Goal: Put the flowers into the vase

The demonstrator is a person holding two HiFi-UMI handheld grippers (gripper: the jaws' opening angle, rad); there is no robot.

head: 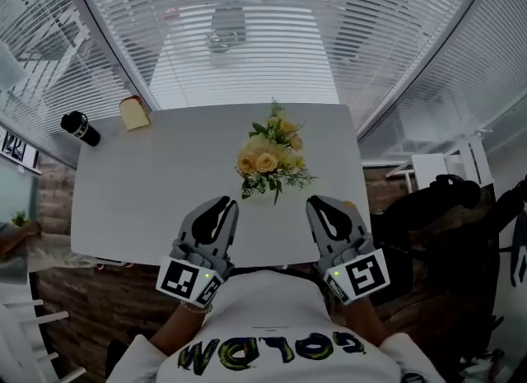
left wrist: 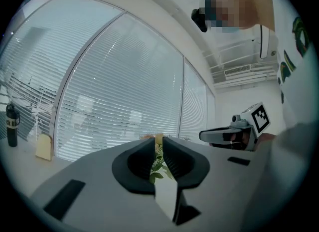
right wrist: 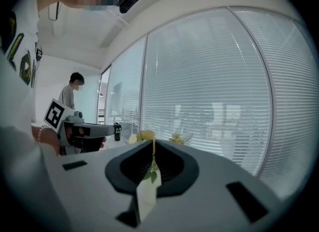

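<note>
Here we see the flowers point(head: 270, 159) lying on their side on the white tabletop point(head: 148, 192), a little right of its middle and well short of the far edge. It is a small bunch: pale yellow rose-like heads packed together, smaller yellow blooms above them towards the window blinds point(head: 247, 52), and dark green leaves and thin sprigs spreading out at both ends. The stem end points towards us.

Both tools hover over the near edge of the tabletop, well apart from the bunch and on either side of it. The left hand-held gripper point(head: 226, 203) has its jaws narrow, with only a thin slit between the tips and nothing gripped; through that slit we make out green leaves and a bit of yellow farther off. The right hand-held gripper point(head: 314, 202) has its tips together and is empty as well, with the yellow heads showing just beyond them.

At the far left corner a black bottle point(head: 80, 128) lies beside a pale yellow block point(head: 134, 113). In the right gripper view a person point(right wrist: 70, 92) stands in the background.
</note>
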